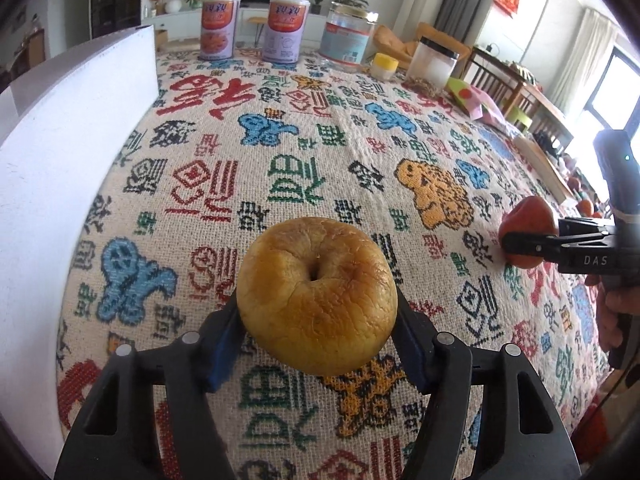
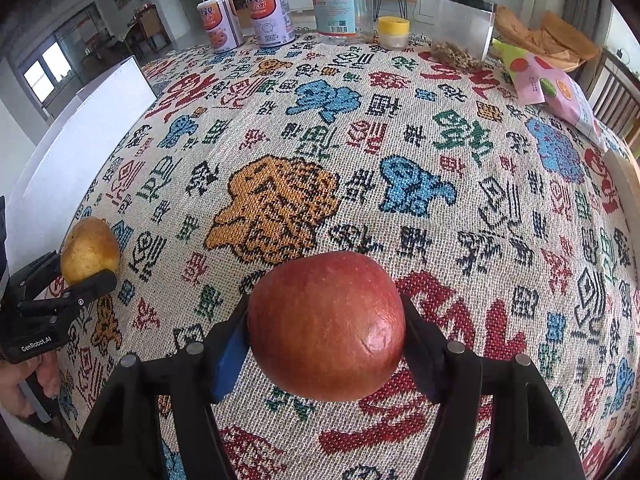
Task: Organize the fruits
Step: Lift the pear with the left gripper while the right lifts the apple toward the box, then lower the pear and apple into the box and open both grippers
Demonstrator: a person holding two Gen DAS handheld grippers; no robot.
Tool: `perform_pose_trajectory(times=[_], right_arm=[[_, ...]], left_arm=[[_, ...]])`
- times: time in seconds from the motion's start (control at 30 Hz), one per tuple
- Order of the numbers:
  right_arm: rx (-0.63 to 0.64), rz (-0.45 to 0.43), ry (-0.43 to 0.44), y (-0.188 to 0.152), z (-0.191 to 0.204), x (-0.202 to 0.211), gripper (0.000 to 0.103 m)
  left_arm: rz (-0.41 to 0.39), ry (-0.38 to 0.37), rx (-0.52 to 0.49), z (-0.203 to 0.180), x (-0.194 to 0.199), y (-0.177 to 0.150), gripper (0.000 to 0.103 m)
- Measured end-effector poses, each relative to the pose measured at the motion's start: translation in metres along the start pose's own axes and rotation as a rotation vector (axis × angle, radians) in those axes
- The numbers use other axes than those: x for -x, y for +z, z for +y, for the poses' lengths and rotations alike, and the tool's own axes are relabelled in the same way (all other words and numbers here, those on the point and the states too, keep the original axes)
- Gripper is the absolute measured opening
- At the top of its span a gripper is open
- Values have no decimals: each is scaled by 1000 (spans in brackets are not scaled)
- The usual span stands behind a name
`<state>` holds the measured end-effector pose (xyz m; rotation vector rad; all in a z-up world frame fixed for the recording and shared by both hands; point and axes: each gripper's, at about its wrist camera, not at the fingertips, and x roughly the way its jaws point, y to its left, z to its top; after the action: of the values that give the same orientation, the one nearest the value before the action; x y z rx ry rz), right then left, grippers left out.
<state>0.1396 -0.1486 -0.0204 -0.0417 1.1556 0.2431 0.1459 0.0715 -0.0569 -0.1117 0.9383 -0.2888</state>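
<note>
Left wrist view: wrinkled yellow-brown round fruit (image 1: 317,297), dimpled at the stem pit, pinched between the black fingers of the left gripper (image 1: 318,316) at lower centre, blue pads pressed on both flanks, raised above the coarse woven tablecloth (image 1: 280,152) with red, blue, green and orange figures. At the right edge, red fruit (image 1: 528,226) clamped in the right gripper (image 1: 524,246). Right wrist view: same smooth, glossy red apple-like fruit (image 2: 326,326) filling lower centre, squeezed between the right gripper's (image 2: 326,340) black fingers, clear of the cloth; yellow fruit (image 2: 90,250) and left gripper (image 2: 90,276) at the left edge. Across the top, two printed cylindrical cans (image 2: 244,20), clear glass jar (image 2: 342,6), small yellow-lidded pot (image 2: 394,32); smooth white board (image 1: 68,152) at left.
</note>
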Motion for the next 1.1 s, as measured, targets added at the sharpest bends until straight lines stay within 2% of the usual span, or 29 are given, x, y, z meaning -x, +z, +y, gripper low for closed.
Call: perform_pose_trajectory(times=[0.07, 0.2, 0.27, 0.33, 0.43, 0.5, 0.57, 0.67, 0.73, 0.8, 0.97, 1.03, 1.1], right_arm=[[-25, -3, 29, -4, -1, 9, 68], [-65, -63, 168, 0, 16, 42, 68], [-37, -106, 238, 15, 45, 63, 68], [2, -147, 319, 34, 84, 82, 68], [97, -179, 418, 63, 157, 98, 68], [162, -187, 461, 80, 209, 100, 68], [224, -186, 495, 92, 261, 95, 68], [270, -124, 553, 103, 329, 72, 68], [316, -58, 548, 105, 371, 49, 68], [375, -5, 492, 101, 406, 26, 68], [513, 80, 330, 87, 455, -25, 68], [539, 112, 275, 85, 463, -44, 69], [582, 81, 211, 85, 471, -47, 69]], left_arm=[[-29, -52, 45, 3, 23, -1, 68], [-101, -161, 139, 10, 90, 8, 68], [-149, -204, 195, 23, 133, 19, 68], [-209, -215, 247, 44, 175, 31, 68], [-275, -150, 312, 85, 225, 44, 68], [-288, -80, 368, 119, 243, 46, 68], [-276, -7, 446, 155, 247, 43, 68], [-199, 106, 561, 211, 225, 30, 68], [-123, 168, 629, 242, 199, 16, 68], [-45, 214, 700, 270, 172, 4, 68], [106, 270, 754, 306, 128, -15, 69], [136, 260, 779, 311, 121, -18, 69], [106, 262, 757, 309, 124, -16, 71]])
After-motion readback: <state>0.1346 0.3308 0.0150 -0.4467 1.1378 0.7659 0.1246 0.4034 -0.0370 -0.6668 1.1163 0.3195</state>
